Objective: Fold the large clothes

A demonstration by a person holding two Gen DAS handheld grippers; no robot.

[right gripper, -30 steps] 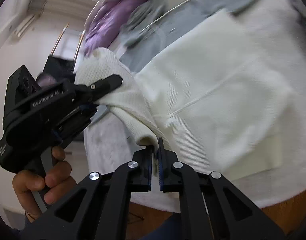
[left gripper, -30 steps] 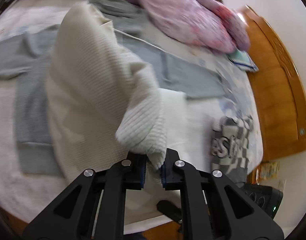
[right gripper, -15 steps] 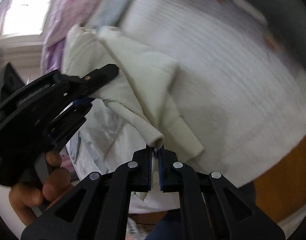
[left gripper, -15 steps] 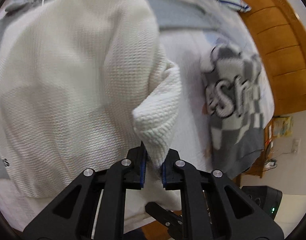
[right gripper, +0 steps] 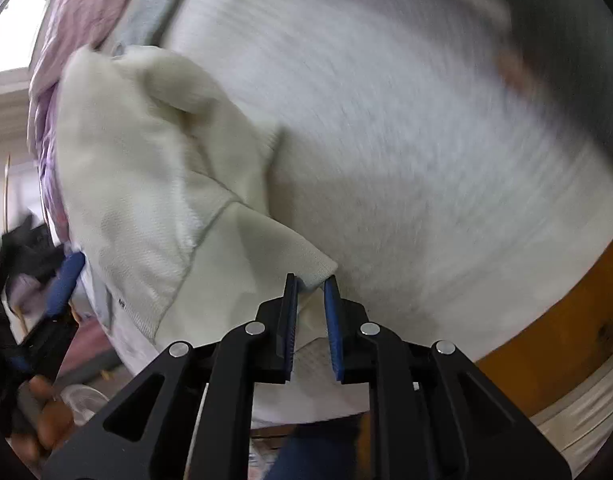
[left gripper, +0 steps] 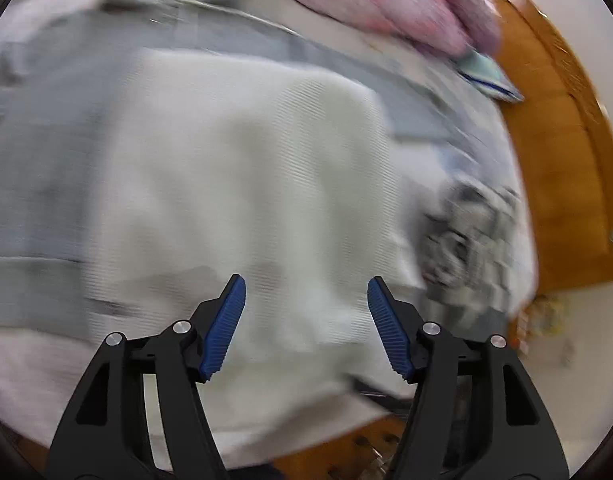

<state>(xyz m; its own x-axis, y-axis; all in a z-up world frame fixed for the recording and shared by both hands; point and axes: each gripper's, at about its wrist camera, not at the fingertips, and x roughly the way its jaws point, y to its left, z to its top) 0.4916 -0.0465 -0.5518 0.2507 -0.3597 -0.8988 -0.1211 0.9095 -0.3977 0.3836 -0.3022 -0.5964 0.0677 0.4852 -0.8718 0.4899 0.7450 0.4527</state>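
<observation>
A cream knit sweater (left gripper: 246,184) lies folded on the bed, on top of a spread grey garment (left gripper: 46,152). My left gripper (left gripper: 306,280) hovers just above the sweater's near edge; its jaws are opening wide and hold nothing. In the right wrist view the sweater (right gripper: 154,184) lies bunched at the left. One of its corners pokes between the tips of my right gripper (right gripper: 311,278), whose jaws are opening with a small gap. One of the left gripper's blue pads (right gripper: 64,284) shows at the far left, above a person's hand (right gripper: 46,412).
A white bed cover (right gripper: 406,140) stretches to the right of the sweater. A grey-and-white checkered garment (left gripper: 470,240) lies near the bed's right side, a pink quilt (left gripper: 378,4) is piled at the back, and a wooden bed board (left gripper: 562,168) bounds the right.
The left gripper has let go of the sweater fold and opened wide, and the sweater now lies flat. The right gripper's jaws have parted slightly around the sweater corner.
</observation>
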